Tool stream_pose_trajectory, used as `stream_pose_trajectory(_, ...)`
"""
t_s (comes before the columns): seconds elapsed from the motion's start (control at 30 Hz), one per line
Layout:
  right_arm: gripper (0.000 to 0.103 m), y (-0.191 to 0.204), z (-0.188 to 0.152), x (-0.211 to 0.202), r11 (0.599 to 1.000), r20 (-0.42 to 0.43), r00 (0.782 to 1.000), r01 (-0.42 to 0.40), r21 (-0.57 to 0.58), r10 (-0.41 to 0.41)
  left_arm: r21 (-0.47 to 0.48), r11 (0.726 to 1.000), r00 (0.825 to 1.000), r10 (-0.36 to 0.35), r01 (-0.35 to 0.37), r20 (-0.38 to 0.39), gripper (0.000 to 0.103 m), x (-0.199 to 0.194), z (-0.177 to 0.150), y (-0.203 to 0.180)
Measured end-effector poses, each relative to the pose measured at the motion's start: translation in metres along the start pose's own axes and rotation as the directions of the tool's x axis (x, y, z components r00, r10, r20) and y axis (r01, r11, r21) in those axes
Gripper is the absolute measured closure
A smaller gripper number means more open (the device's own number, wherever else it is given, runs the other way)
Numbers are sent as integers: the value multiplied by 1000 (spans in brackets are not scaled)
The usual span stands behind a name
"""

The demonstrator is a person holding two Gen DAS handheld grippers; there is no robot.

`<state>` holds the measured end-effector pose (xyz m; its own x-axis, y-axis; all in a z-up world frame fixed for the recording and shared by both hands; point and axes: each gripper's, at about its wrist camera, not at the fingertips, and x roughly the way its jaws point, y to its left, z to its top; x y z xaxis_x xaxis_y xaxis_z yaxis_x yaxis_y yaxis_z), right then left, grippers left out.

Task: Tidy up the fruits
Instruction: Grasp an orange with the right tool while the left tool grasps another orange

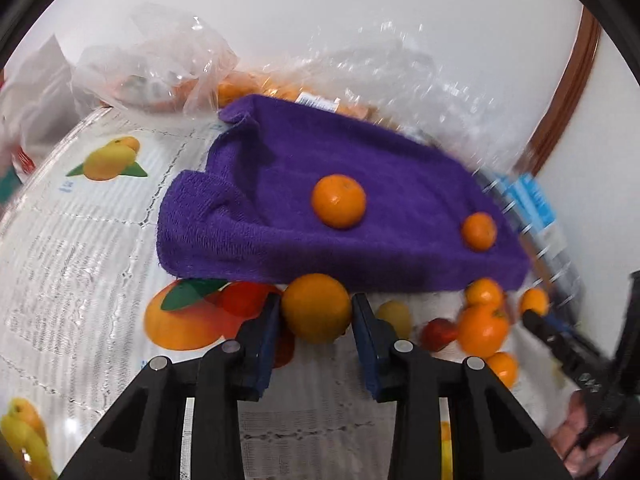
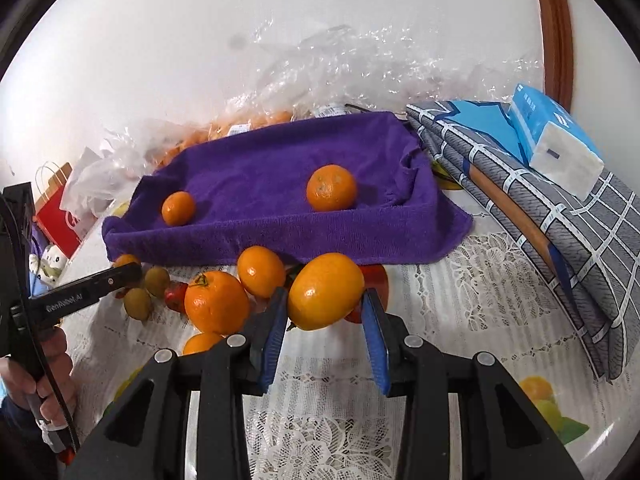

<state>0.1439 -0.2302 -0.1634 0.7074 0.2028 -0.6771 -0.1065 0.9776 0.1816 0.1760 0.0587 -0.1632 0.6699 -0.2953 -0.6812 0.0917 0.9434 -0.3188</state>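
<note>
A purple towel [image 1: 360,200] [image 2: 280,184] lines a tray on the table; a larger orange [image 1: 338,200] [image 2: 331,187] and a smaller one [image 1: 478,231] [image 2: 178,208] lie on it. My left gripper [image 1: 316,312] is shut on an orange [image 1: 316,307] just in front of the towel's edge. My right gripper [image 2: 325,300] is shut on a big orange [image 2: 325,290] near the towel's front edge. A pile of loose oranges [image 2: 218,302] [image 1: 482,328], small green fruits [image 2: 138,302] and a red fruit [image 2: 175,295] lies between the grippers.
Clear plastic bags [image 1: 160,72] holding more oranges [image 2: 224,128] lie behind the towel by the wall. A folded grey checked cloth [image 2: 560,216] with a blue tissue pack [image 2: 556,140] lies at the right. A red paper bag [image 2: 60,216] stands at the left. The tablecloth [image 1: 80,240] bears printed fruit.
</note>
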Motion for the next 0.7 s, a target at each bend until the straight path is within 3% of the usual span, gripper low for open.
stream_pose_trajectory(0.17, 66, 2, 0, -10, 1000, 55, 999, 0, -10, 0, -26, 999, 995, -37, 40, 90, 69, -19, -6, 2)
stream_pose_trajectory(0.33, 66, 8, -1, -16, 999, 95, 996, -1, -32, 4, -4, 999, 989, -34, 35, 144, 69, -30, -7, -5)
stream_pose_trajectory(0.7, 66, 18, -2, -29, 998, 169, 986, 10, -68, 2, -10, 1000, 982, -2, 4, 189, 69, -34, -4, -7)
